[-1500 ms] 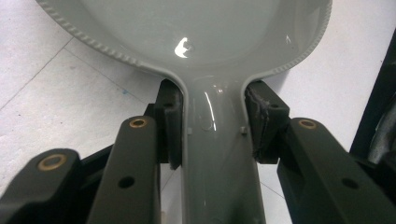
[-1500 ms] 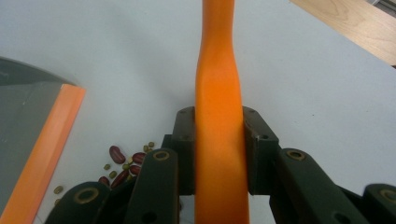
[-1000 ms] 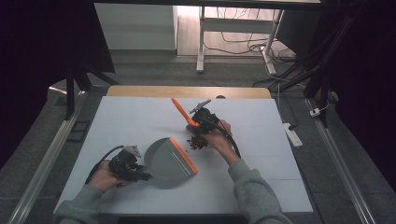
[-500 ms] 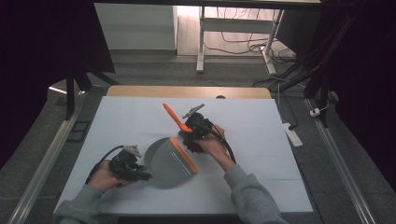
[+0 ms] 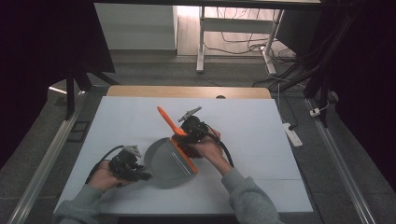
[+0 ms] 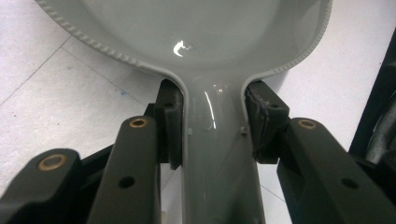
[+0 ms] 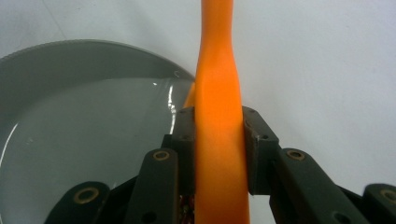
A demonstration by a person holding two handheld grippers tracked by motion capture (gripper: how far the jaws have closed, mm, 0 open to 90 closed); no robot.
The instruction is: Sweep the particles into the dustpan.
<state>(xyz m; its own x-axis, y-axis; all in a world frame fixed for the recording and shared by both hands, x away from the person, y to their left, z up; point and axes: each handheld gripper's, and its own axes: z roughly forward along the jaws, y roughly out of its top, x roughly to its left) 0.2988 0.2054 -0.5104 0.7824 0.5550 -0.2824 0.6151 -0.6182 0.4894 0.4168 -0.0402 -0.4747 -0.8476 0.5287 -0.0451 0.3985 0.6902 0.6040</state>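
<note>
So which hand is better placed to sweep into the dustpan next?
Right. Its tongs grip the orange brush at the dustpan lip, while the left tongs hold the pan's handle, steadying it on the table.

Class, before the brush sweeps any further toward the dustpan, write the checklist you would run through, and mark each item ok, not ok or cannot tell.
1. Left gripper clamped on the dustpan handle: ok.
2. Right gripper clamped on the orange brush handle: ok.
3. Dustpan lying flat on the white table: ok.
4. Brush head at the pan's orange lip: ok.
5. Debris under the bristles: cannot tell.
6. Pan's inside free of debris: ok.
</note>
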